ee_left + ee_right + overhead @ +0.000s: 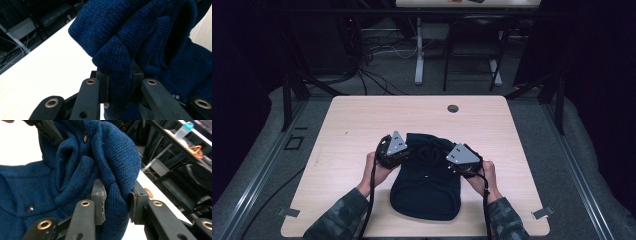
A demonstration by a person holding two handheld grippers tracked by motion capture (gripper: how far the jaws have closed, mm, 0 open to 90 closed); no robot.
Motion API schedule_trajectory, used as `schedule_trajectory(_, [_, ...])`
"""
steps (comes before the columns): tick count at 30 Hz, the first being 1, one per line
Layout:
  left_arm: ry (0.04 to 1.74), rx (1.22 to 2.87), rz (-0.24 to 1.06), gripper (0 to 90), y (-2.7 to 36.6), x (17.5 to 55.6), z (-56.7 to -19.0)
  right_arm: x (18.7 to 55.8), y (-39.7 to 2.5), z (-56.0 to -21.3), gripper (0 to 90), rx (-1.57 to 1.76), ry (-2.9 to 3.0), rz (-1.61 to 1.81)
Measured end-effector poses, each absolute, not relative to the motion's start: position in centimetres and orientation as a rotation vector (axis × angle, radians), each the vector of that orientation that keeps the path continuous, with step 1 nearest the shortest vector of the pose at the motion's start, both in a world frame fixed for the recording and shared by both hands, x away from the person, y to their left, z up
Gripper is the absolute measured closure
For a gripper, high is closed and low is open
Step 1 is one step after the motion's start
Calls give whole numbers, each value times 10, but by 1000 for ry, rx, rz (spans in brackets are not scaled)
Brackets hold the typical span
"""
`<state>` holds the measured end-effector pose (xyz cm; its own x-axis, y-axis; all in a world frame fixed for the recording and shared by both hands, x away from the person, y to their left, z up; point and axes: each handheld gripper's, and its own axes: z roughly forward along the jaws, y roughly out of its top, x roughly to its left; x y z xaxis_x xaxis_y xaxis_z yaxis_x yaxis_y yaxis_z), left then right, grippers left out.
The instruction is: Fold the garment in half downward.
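A dark blue knitted garment (427, 187) lies folded on the light wooden table (352, 125), near its front edge. My left gripper (404, 155) is shut on a fold of the knit at the garment's upper left; in the left gripper view the fabric (117, 75) is pinched between the jaws. My right gripper (452, 161) is shut on another fold at the upper right, and the right gripper view shows the knit (117, 202) bunched between its pads (98, 202). The held top part of the garment is lifted and gathered between the two grippers. A small dark button (30, 208) sits on the fabric.
A round cable hole (453, 108) sits near the table's far edge. Beyond the table stand a white desk leg (419, 55), a dark chair frame (472, 50) and floor cables (377, 75). A bottle (183, 130) rests on a shelf behind.
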<state>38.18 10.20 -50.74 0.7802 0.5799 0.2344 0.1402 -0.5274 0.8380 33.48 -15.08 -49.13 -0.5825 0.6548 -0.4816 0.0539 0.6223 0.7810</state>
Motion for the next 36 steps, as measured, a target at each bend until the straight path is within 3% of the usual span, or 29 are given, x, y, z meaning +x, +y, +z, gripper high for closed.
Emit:
schedule_trajectory(2, [537, 2097, 591, 721, 102, 383, -507, 335, -151, -490, 701, 561, 2044, 953])
schedule_trajectory(4, [538, 2140, 521, 579, 101, 382, -511, 335, -151, -490, 699, 545, 2054, 967])
schedule_trajectory(6, [517, 2164, 517, 547, 101, 380, -515, 335, -152, -491, 697, 534, 2076, 998])
schedule_trajectory(15, [537, 2156, 518, 727, 104, 378, -528, 333, -162, -500, 670, 570, 2213, 1067])
schedule_trajectory(27, [548, 2163, 492, 719, 107, 374, -537, 331, -166, -509, 656, 639, 2315, 1117])
schedule_trajectory(36, [545, 2201, 440, 658, 113, 365, -544, 322, -167, -512, 652, 672, 2352, 1127])
